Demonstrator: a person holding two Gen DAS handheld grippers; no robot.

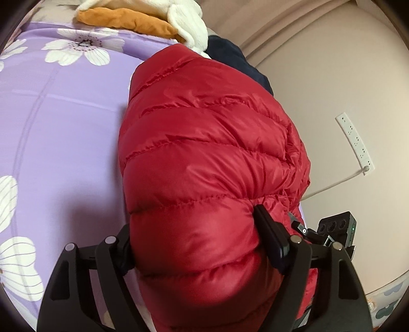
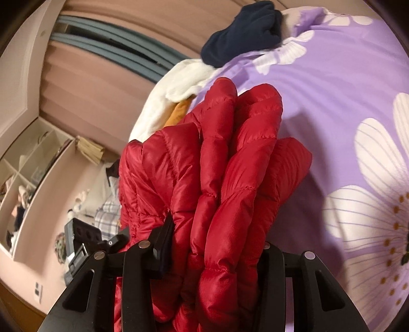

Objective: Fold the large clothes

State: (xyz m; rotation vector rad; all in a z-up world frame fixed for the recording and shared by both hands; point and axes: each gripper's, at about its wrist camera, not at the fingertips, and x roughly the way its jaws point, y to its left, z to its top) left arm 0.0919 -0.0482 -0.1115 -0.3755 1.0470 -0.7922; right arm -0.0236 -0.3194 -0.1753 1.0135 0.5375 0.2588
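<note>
Behind red down jacket (image 1: 204, 158), left gripper (image 1: 199, 245) fingertip hidden.

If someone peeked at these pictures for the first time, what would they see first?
A big puffy red jacket fills the middle of both views, squeezed between the jaws of the left gripper and the right gripper. Under it lies a purple bedsheet with large white flowers. At the sheet's far edge sits a pile of clothes: something white, something orange and something dark blue.
</note>
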